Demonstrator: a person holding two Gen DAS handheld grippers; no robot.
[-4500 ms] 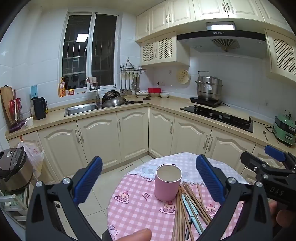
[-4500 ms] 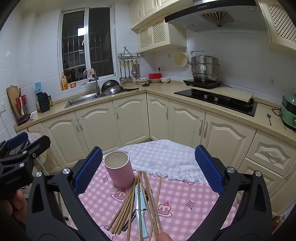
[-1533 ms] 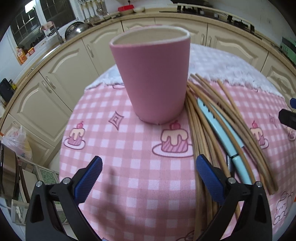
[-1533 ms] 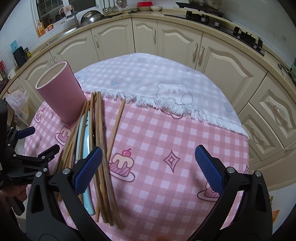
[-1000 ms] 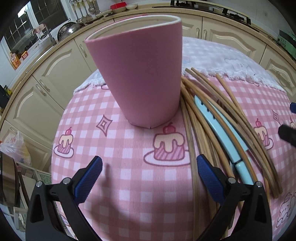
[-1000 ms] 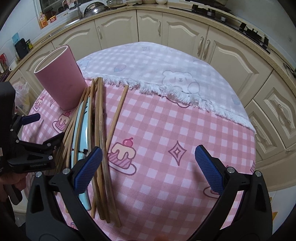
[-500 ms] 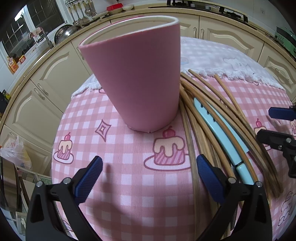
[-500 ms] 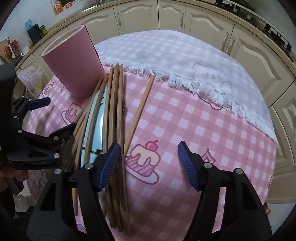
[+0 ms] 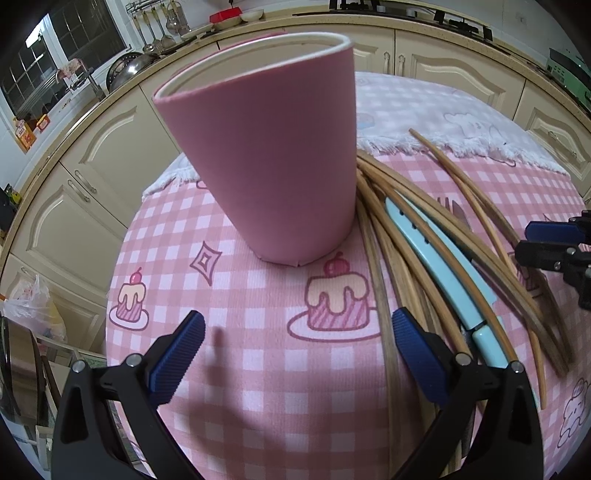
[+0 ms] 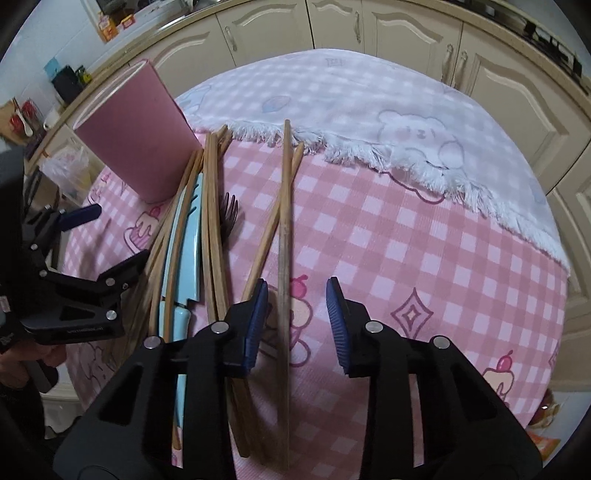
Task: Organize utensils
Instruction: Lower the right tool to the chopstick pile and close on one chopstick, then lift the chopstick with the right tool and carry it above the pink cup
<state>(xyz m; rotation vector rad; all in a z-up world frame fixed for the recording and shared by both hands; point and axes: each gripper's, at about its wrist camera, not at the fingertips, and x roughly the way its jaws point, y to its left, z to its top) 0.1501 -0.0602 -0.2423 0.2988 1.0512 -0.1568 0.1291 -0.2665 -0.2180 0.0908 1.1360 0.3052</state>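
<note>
My right gripper (image 10: 294,321) fingers have been closing around one chopstick (image 10: 284,236), not yet pinching; left gripper (image 9: 295,354) fingers spread, pink cup (image 9: 269,155) at twelve o'clock, blue knife (image 10: 186,251) at ten.

Home kitchen, cream cabinets (image 9: 458,70), hanging ladles (image 9: 159,26), hob (image 9: 406,7), round table's pink checked cloth (image 9: 236,369)

Your right gripper's arms hide the near ends of the chopsticks (image 10: 284,236), and the fork (image 10: 228,212) lies half buried.

right gripper (image 10: 295,317) jaws closing, chopstick (image 10: 284,236) between
</note>
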